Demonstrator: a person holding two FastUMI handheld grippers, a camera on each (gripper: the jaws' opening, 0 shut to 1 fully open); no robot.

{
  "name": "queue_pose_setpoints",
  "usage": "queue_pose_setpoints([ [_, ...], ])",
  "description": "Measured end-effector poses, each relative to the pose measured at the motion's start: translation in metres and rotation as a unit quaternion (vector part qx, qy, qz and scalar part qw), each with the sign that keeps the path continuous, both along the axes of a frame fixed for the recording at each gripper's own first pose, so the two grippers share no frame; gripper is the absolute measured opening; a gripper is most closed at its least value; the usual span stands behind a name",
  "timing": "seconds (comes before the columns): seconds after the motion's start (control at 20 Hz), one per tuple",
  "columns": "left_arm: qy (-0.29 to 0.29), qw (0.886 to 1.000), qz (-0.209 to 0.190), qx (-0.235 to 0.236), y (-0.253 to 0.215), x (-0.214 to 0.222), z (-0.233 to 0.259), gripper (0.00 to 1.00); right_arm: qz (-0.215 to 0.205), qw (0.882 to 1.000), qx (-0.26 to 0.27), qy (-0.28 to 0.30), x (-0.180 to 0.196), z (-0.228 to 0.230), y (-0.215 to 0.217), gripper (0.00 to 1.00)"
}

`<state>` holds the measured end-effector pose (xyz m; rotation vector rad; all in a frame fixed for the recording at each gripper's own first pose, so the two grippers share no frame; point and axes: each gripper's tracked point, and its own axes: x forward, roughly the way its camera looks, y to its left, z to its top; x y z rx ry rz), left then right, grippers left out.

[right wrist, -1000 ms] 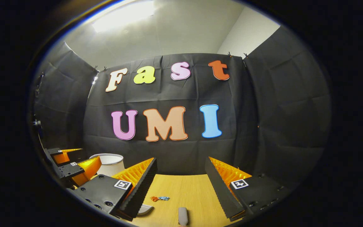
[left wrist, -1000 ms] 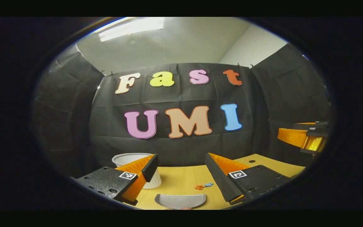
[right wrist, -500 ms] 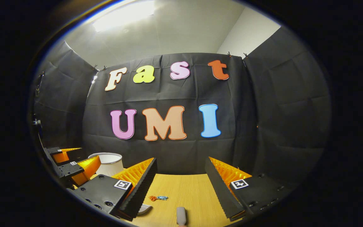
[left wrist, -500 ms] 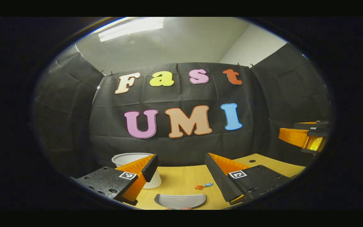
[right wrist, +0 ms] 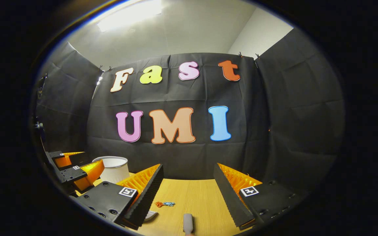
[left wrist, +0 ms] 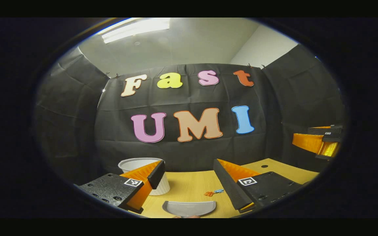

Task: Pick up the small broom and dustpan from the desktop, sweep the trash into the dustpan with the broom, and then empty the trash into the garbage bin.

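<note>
Both grippers, left gripper (left wrist: pixel 189 182) and right gripper (right wrist: pixel 187 193), hover level above the desktop (right wrist: pixel 202 200), jaws apart and empty. Square coded tags (unreadable) mark their fingers (left wrist: pixel 231 190); dustpan (left wrist: pixel 189 208) and trash (left wrist: pixel 213 192) lie below.

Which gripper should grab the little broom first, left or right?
Right, probably. The grey broom handle lies on the wooden desktop right between the open right gripper fingers. The open left gripper faces the grey dustpan instead.

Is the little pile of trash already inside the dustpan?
No, in the left gripper view the trash lies on the bare desktop, apart from the dustpan, which sits closer to the camera.
</note>
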<state>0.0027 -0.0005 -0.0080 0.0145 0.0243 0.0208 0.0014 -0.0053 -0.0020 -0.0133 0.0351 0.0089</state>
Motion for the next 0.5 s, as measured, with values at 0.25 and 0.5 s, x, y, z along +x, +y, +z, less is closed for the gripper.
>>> queue_pose_setpoints([
  [0.25, 0.004, 1.000, 0.004, 0.012, 0.0005, -0.0018, -0.0017, 0.90, 0.001, 1.000, -0.003, 0.002, 0.0008, -0.0008, -0.0042, 0.98],
  [0.5, 0.005, 1.000, 0.006, 0.015, -0.0008, -0.0031, -0.0032, 0.93, 0.003, 1.000, -0.002, 0.007, 0.0013, -0.0018, -0.0079, 0.98],
])
